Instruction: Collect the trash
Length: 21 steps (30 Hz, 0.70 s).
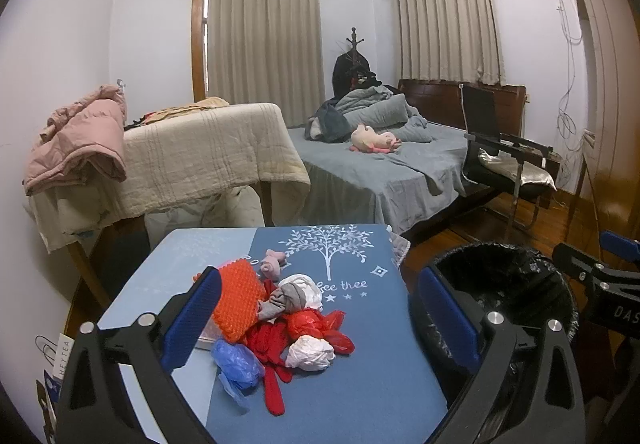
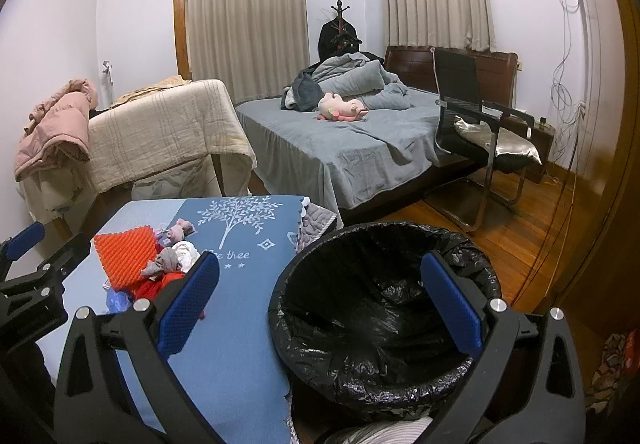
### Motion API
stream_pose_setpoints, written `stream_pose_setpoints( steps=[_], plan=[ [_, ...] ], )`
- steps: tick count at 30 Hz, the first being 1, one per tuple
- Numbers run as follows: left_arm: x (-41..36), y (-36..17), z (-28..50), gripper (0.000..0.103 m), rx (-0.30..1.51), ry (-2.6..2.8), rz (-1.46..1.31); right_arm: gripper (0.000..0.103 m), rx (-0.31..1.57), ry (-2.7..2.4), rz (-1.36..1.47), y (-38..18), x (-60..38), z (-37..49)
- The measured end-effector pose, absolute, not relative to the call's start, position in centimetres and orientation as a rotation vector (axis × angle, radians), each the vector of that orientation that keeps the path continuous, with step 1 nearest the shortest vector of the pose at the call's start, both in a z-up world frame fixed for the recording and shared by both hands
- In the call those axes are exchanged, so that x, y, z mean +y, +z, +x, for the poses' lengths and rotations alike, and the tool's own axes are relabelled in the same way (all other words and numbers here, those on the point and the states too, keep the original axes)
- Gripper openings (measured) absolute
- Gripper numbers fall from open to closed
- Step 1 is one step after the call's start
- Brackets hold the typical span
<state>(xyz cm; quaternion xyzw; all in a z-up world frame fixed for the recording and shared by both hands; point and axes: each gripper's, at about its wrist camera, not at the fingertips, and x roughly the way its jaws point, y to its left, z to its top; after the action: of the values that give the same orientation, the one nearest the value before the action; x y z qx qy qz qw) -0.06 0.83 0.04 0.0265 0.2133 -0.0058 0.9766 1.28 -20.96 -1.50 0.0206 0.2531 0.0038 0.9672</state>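
Both claws are spread wide and empty: left claw point(image 1: 316, 320) above the trash pile point(image 1: 280, 320) on the blue tabletop point(image 1: 360, 384), perhaps plastic bags and gloves; right claw point(image 2: 320, 304) over the black-lined bin point(image 2: 384, 308) beside it.

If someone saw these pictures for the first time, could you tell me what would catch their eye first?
Most likely the bright heap of trash on the blue table: an orange spiky mat, red and white crumpled bags and a blue bag, lying between the open fingers of the left tool. Next comes the bin with a black liner, standing right of the table, framed by the open right tool. Behind them, a pink plush toy lies on the grey bed.
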Motion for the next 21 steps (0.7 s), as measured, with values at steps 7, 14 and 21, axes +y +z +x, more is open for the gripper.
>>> stream_pose_setpoints(
  steps=[7, 14, 21],
  plan=[
    [0.81, 0.06, -0.07, 0.097, 0.430, -0.011, 0.054, 0.098, 0.510, 0.008, 0.042, -1.53, -20.92, 1.33],
    [0.85, 0.05, -0.09, 0.097, 0.429, -0.010, 0.053, 0.098, 0.511, 0.008, 0.042, -1.65, -20.80, 1.40],
    [0.80, 0.04, -0.09, 0.097, 0.429, -0.011, 0.053, 0.098, 0.512, 0.008, 0.042, -1.68, -20.75, 1.42]
  ],
)
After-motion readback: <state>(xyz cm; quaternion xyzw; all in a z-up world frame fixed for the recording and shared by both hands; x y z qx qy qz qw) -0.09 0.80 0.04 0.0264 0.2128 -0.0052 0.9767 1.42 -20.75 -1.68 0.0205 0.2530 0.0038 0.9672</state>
